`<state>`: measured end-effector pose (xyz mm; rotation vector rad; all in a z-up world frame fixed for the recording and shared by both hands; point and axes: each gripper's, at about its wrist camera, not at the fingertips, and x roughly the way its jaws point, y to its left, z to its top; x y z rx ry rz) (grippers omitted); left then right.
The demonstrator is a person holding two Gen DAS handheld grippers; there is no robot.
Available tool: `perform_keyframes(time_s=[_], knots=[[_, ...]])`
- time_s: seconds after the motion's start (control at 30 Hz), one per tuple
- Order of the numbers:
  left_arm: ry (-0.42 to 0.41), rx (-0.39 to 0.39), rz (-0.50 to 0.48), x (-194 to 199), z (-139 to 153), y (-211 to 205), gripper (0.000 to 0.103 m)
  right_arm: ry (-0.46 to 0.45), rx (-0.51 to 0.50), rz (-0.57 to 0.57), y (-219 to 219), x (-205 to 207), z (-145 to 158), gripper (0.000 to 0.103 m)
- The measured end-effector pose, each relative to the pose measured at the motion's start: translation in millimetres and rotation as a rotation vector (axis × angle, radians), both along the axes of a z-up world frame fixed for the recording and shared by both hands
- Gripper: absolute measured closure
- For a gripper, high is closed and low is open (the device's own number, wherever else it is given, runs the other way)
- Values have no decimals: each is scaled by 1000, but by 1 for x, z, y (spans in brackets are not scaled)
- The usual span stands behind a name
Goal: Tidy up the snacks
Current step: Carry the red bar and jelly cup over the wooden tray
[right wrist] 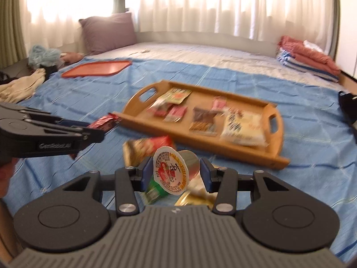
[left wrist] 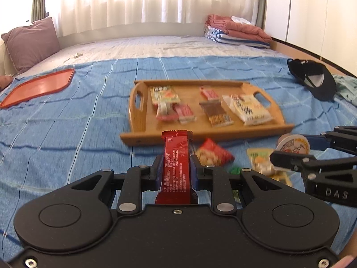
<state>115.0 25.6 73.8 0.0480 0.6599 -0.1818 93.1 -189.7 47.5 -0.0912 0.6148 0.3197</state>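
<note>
My left gripper is shut on a long red snack bar, which sticks out forward above the blue bedspread. My right gripper is shut on a small jelly cup that is tilted with its printed lid toward the camera. The left wrist view shows that cup at the right. A wooden tray lies just beyond both grippers and holds several snack packets. Under the grippers, a red packet and a yellow-green packet lie loose on the bed.
An orange flat tray lies on the bed at far left. A black cap sits at the right edge. A purple pillow and folded blankets are at the back, and crumpled clothes at the left.
</note>
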Motion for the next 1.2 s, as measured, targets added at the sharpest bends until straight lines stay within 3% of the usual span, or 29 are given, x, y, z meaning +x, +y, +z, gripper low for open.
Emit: perform_keyframes(time_s=[0.5,0.8,1.2], knots=[[-27,-17,-23,66,36,-31,79,-53,-25,-63,-22,55,30,53],[-2,-29,-21,113,31,-44,79,-24,-8,-81,-33,84,22,53],[84,-97,-14,195,6,-47,80,100,159,-209,-95,172,5,53]])
